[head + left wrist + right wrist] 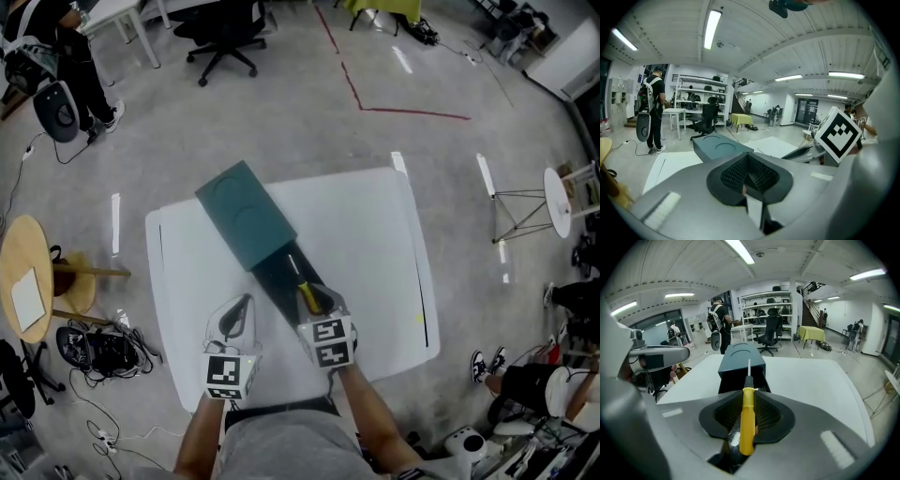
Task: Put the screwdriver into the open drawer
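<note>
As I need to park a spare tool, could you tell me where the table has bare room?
The table is bare right of the cabinet, out to its right edge, and in a narrower strip between cabinet and left edge. Crowded at the front: drawer, screwdriver, left gripper, right gripper.

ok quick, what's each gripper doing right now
left gripper: shut, nothing in it
right gripper: shut on the screwdriver
</note>
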